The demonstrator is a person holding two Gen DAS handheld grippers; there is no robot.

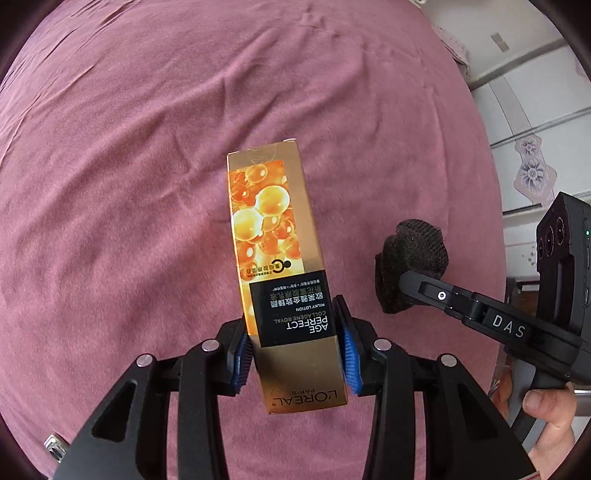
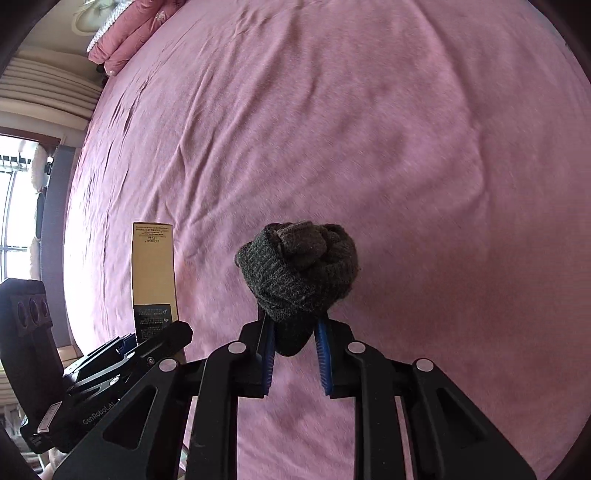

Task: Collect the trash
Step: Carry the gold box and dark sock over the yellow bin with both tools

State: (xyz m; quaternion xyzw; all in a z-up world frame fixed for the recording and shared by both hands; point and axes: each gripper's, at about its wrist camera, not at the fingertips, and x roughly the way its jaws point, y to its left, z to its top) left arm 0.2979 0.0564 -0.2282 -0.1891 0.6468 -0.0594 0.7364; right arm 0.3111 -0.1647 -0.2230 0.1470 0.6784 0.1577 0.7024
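Note:
My left gripper (image 1: 295, 350) is shut on a gold and orange lotion box (image 1: 275, 236) and holds it above the pink bedspread (image 1: 129, 166). The box points away from me; it also shows in the right wrist view (image 2: 153, 273). My right gripper (image 2: 295, 350) is shut on a rolled dark grey knitted sock (image 2: 299, 269), also held above the bedspread (image 2: 406, 147). In the left wrist view the sock (image 1: 413, 258) and the right gripper (image 1: 406, 291) sit to the right of the box.
The bed fills both views. White cabinets (image 1: 535, 110) stand past the bed's right edge. Folded pink bedding (image 2: 129, 33) lies at the far left corner, with a window (image 2: 14, 206) on the left. The left gripper's body (image 2: 55, 369) is close at my left.

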